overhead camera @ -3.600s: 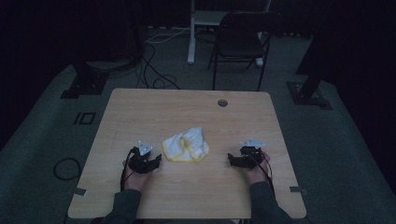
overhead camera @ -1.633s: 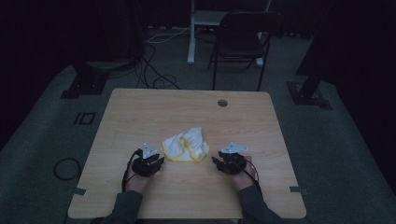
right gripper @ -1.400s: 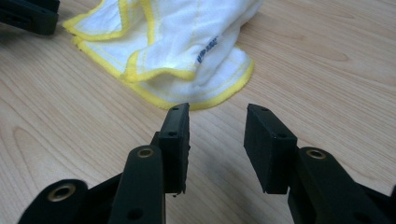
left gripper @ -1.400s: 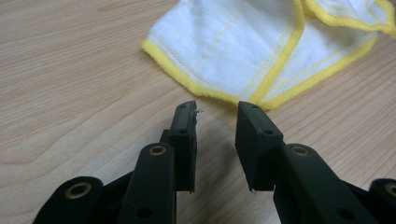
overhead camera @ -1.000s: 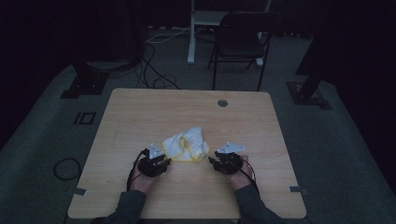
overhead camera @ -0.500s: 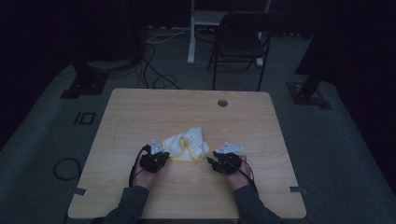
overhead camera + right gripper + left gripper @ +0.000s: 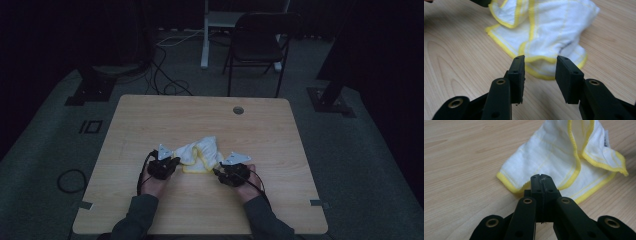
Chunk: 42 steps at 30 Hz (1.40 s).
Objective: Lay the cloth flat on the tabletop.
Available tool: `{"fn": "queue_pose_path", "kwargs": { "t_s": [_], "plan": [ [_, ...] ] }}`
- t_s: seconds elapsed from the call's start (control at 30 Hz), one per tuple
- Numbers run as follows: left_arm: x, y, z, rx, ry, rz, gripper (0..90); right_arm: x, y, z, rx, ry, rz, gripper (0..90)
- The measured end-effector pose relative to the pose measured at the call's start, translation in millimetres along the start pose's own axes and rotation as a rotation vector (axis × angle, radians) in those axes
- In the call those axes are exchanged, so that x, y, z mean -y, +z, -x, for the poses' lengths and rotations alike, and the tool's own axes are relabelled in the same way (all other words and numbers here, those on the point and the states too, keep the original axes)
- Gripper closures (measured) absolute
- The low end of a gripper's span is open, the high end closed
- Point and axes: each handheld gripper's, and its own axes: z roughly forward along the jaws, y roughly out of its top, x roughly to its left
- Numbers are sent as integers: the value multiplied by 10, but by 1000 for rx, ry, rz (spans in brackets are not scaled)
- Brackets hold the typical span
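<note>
Two hand-held grippers closing in on one crumpled white cloth (image 7: pixel 200 154) with yellow edging, lying near the middle of a pale wooden counter (image 7: pixel 150 115). Left gripper (image 7: pixel 167 161) at the cloth's left edge, fingers (image 7: pixel 541 182) pressed together right at the yellow hem in the left gripper view; whether any fabric is caught between them, impossible to tell. Right gripper (image 7: pixel 219 172) at the cloth's near right corner, fingers (image 7: pixel 518 66) spread apart, with the folded yellow-trimmed corner (image 7: pixel 541 61) just beyond the tips and not yet between them. Cloth bunched and folded over itself, several hems overlapping, nothing lifted off the wood. Judged progress: early, approach done, one side possibly pinched, other grip not yet made. Left to do: closing the right fingers on the corner, then probably lifting, spreading or folding the cloth. Dark room beyond, with a black chair (image 7: pixel 260 45) behind the counter.
</note>
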Motion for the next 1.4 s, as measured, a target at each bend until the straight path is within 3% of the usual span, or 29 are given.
{"fn": "queue_pose_path", "kwargs": {
  "t_s": [0.8, 1.3, 1.4],
  "plan": [
    [-188, -25, -85, -14, -2, 37, 900, -66, 161, -152, -18, -62, 5, 573],
    [-371, -83, -193, -32, -16, 77, 900, -143, 264, -171, 17, -116, -23, 562],
    [-412, -94, -218, -37, -21, 87, 900, -132, 285, -156, 28, -106, -31, 553]
  ]
}}
